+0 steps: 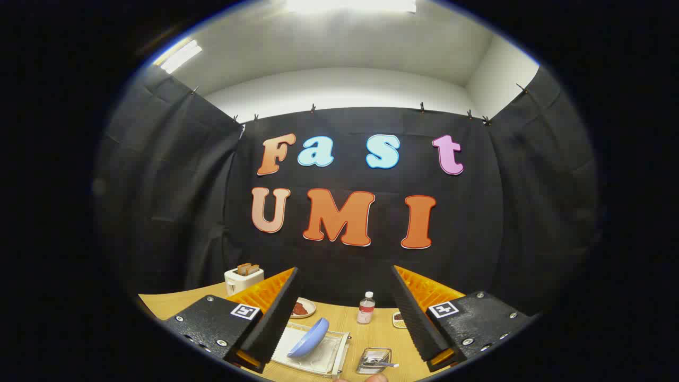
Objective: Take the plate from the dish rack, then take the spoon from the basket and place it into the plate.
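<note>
Fingers [345, 313] were spread wide and empty, held high over the bench [371, 331]. Between and below them, the blue plate [309, 338] leaned tilted in the dish rack [318, 358]; the spoon [383, 363] lay in the wire basket [373, 360] beside it. Recommended: descend, align with the plate's raised rim, then clamp.

A smooth, matt wood-look surface is seen on the desk [347, 321]. The blue plate [309, 338] appears smooth and faintly glossy, the dish rack [324, 359] pale and slick. Shiny wire metal is shown by the basket [373, 359]. Clear plastic is suggested by the bottle [365, 308].
</note>
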Demonstrator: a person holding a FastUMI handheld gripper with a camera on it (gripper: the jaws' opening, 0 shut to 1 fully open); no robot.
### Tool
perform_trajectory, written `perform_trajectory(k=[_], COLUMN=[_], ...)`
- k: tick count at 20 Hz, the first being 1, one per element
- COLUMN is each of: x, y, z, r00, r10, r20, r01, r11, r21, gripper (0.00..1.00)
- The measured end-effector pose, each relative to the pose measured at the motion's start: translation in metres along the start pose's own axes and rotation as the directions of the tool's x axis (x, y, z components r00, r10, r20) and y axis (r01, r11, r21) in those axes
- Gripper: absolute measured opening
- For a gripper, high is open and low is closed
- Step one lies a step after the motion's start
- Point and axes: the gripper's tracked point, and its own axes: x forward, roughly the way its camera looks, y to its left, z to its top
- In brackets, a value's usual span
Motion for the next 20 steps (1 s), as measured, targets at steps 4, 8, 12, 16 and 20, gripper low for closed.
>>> perform_trajectory(k=[4,8,12,16,20], x=[0.005,0.010,0.010,0.012,0.021], y=[0.007,0.015,0.015,0.017,0.021], z=[-0.008,-0.011,-0.018,-0.025,-0.033], r00=[0.999,0.997,0.996,0.992,0.989], r10=[0.031,0.063,0.063,0.082,0.091], r20=[-0.028,-0.045,-0.064,-0.094,-0.117], r01=[-0.031,-0.061,-0.060,-0.078,-0.083], r11=[1.000,0.997,0.997,0.996,0.994], r21=[0.001,0.036,0.055,0.040,0.074], gripper=[1.00,1.00,1.00,1.00,1.00])
